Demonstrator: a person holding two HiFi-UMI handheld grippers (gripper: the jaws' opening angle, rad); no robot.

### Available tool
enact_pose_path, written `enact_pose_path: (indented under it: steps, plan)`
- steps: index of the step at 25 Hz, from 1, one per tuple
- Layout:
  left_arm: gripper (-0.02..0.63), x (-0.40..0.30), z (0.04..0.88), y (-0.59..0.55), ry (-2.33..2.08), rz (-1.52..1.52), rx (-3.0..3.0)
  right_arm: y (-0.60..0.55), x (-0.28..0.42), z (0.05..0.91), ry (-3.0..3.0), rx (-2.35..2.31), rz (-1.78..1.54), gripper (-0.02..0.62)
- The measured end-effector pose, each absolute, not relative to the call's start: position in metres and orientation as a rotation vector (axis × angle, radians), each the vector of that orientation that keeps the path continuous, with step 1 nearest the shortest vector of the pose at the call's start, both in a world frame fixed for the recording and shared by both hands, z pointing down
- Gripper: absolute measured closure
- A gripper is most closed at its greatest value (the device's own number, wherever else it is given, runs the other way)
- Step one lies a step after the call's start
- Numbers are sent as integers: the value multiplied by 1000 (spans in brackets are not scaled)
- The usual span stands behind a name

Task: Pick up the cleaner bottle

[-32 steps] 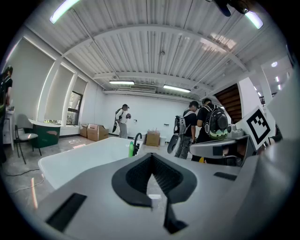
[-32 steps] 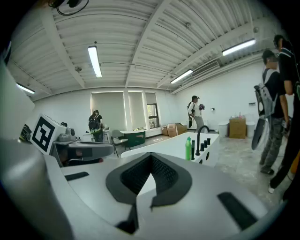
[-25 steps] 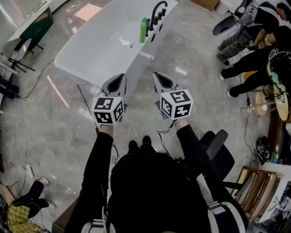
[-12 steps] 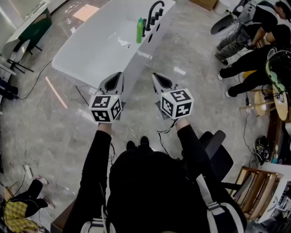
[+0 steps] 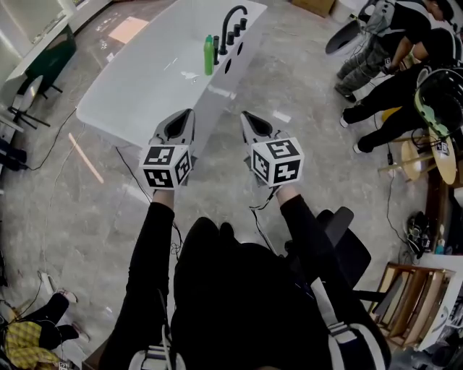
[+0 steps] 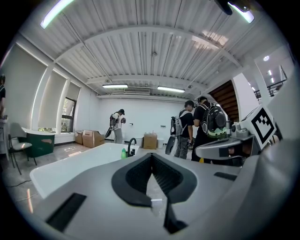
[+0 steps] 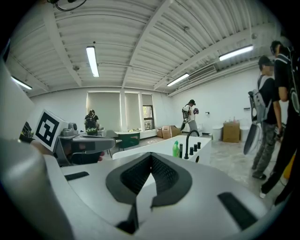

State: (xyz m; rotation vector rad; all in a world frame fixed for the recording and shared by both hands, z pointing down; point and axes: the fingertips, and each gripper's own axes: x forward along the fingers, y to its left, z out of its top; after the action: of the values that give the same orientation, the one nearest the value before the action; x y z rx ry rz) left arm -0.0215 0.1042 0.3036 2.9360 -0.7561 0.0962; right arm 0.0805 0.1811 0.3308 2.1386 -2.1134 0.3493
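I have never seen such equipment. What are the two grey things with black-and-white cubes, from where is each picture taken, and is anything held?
There is no robot here. A person stands and carries one hand-held tool in each hand. The cubes with square patterns are parts of these tools.

The head view comes from a camera on the person's head that looks down. In it the left tool is at the left and the right tool at the right. Each of the other two pictures comes from a camera that rides on one tool and looks along its jaws.

Both tools are shut and hold nothing.

Ahead stands a long white tub. On it are a black tap and, beside the tap, a green bottle. Neither tool touches the bottle yet. Other people are at the right.
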Motion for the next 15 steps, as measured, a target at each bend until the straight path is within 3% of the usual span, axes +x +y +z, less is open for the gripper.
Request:
enact_pose_path:
  steps: [15]
  plan:
    - [598, 26, 299, 56, -697, 96, 2936, 151, 123, 333, -2065, 2215, 401, 594]
